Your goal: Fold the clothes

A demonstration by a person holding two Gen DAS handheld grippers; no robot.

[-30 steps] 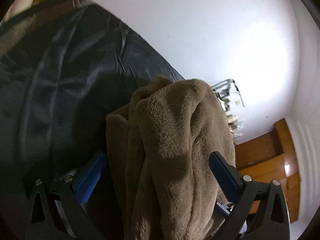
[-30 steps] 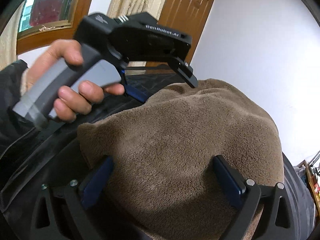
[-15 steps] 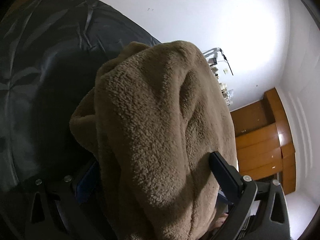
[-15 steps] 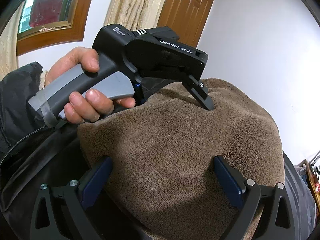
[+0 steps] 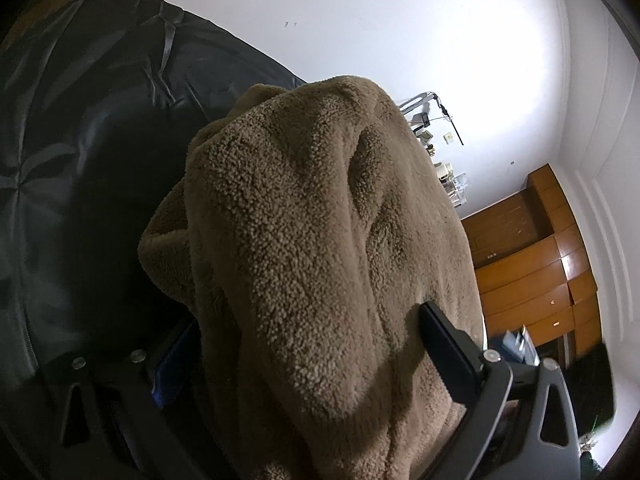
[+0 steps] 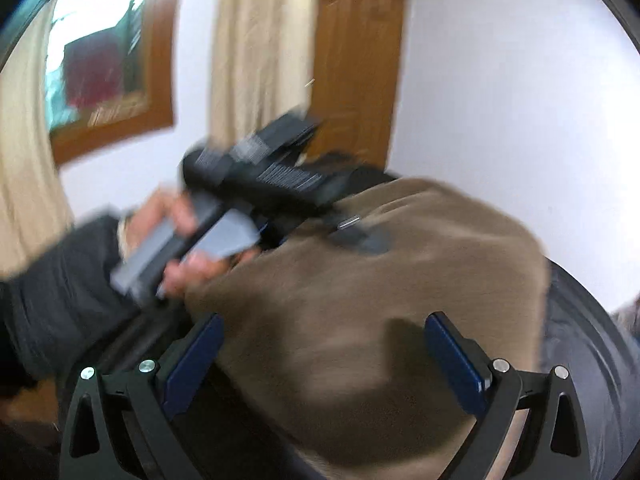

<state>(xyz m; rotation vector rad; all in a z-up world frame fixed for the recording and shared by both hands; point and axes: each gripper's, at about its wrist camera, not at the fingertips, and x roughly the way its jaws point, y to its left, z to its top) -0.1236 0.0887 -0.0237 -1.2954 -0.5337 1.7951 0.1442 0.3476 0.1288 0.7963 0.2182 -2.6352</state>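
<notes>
Fleece fills both wrist views: a brown plush garment (image 5: pixel 320 248), bunched and draped over my two grippers, raised above the dark sheet (image 5: pixel 80 152) that covers the surface beneath it. Compared with a second ago, the garment takes up far more of the left wrist view and now hides part of the left gripper's left finger; the right wrist view has gone blurred with motion, and the left gripper has swung in over the garment's far edge. I judge this as a fold in mid-swing, one part being carried over another, though how many folds are already in it I cannot tell. The garment's long axis runs away from the left camera, from the fingers up toward the white wall (image 5: pixel 400 32), its rounded, doubled end pointing at that wall. Left gripper (image 5: pixel 304 352): its fingers stand well apart with fleece heaped between and over them; whether they pinch it I cannot tell. Right gripper (image 6: pixel 320 356): fingers likewise wide, the garment (image 6: pixel 360 280) lying between the blue pads (image 6: pixel 452 360) without visible squeeze. Beyond the garment, the person's hand (image 6: pixel 188 244) grips the left gripper's grey handle.
</notes>
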